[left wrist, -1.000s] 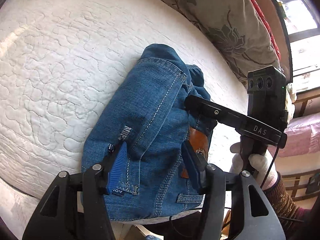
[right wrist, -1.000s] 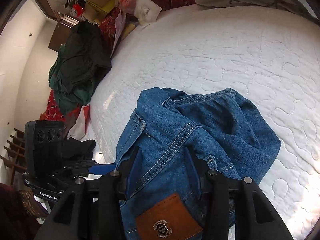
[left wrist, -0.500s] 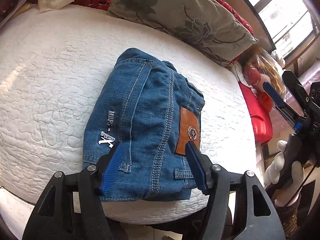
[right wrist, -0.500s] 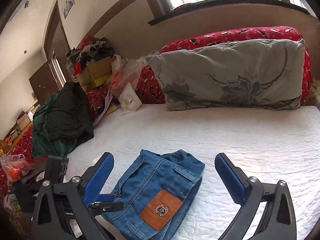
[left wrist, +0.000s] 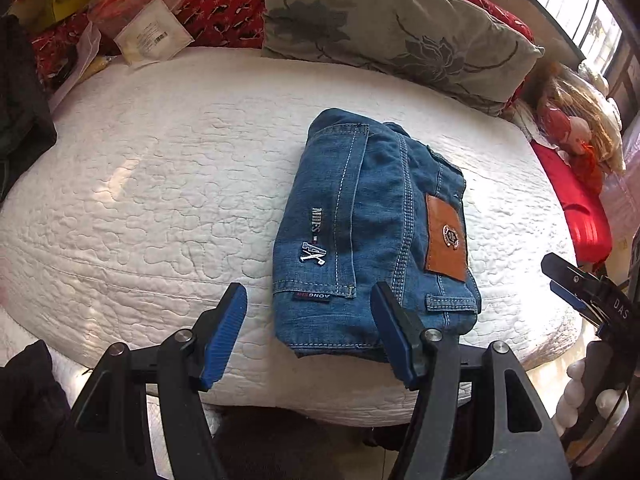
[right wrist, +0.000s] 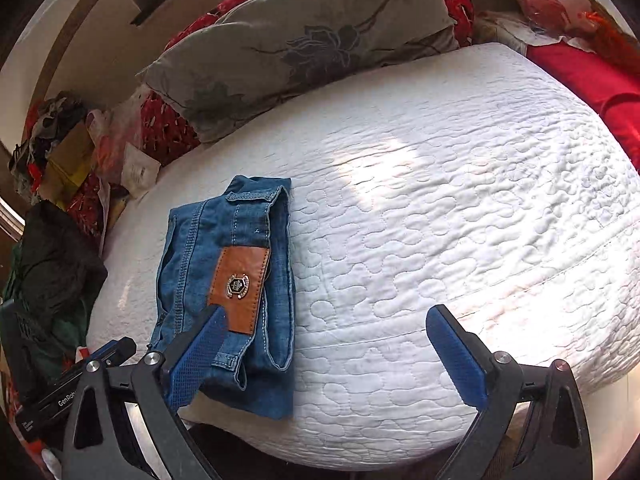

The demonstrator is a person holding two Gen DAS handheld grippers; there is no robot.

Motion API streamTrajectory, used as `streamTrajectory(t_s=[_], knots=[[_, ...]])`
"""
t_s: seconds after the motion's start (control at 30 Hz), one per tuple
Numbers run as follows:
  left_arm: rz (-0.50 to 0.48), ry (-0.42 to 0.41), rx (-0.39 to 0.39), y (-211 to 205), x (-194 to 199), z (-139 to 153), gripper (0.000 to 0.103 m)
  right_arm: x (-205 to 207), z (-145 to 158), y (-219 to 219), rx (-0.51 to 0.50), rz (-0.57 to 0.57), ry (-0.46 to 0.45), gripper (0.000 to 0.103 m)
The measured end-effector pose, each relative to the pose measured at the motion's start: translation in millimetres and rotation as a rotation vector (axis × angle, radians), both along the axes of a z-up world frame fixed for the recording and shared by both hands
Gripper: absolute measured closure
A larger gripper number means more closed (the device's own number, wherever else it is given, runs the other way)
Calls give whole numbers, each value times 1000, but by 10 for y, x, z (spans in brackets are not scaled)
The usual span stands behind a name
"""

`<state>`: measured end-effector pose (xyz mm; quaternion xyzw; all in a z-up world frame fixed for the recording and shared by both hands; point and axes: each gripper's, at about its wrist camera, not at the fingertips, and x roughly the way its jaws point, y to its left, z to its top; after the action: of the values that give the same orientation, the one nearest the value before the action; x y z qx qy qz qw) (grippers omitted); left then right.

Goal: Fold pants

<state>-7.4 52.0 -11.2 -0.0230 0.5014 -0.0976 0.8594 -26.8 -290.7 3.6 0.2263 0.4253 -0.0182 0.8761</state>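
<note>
Hovering nearest the lens in the left wrist view, the left claw point(left wrist: 308, 332) is spread, its blue pads point(left wrist: 224, 332) apart and gripping nothing; one pad sits over the white quilted mattress point(left wrist: 160, 200), the other overlaps the near edge of the folded jeans point(left wrist: 372, 232) in the picture, and contact cannot be told. The right claw point(right wrist: 332, 356) is likewise spread wide and pinching nothing, with its left pad point(right wrist: 196, 360) in front of the near end of the denim bundle and its other pad over bare mattress. Each claw also shows at the edge of the other's view.

The jeans lie as a compact folded packet near the front edge of the mattress, folded flat with the waistband end toward the cameras. A brown leather patch point(left wrist: 446, 238) with a metal emblem faces up on the packet, and a small embroidered logo point(left wrist: 312, 254) sits on the back pocket beside it.

Beyond the jeans the mattress is bare up to a grey floral pillow point(left wrist: 400, 28) leaning at the far side, with red patterned fabric point(left wrist: 224, 4) behind it. A red cushion point(left wrist: 576, 208) lies at the right end of the bed, and dark green clothing point(right wrist: 52, 276) is heaped at the left end.
</note>
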Motion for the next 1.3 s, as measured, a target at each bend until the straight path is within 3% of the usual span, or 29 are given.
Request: streamTrajectory(t_s=[0.13,0.27,0.57,0.77,0.87,1.07,1.3], knots=[[-9,-15,23,-19,-74,40,40,-174,-13,18,75,-14,-26,2],[-10,-29,57,-6,-99,66,39,-114,-65,115,171,40,9,2],[16,23,163,196,201,-49,39,27,-170,337,113,74,69,2],[31,138,34,424,601,-176,39,191,-317,284,116,69,119,2],[20,165,7,378,755,-228,40,318,-386,301,115,73,137,2],[14,259,-135,257,1019,-454,40,563,-519,305,179,80,166,2],[30,305,-272,365,1135,-613,39,805,-703,358,228,112,168,1]])
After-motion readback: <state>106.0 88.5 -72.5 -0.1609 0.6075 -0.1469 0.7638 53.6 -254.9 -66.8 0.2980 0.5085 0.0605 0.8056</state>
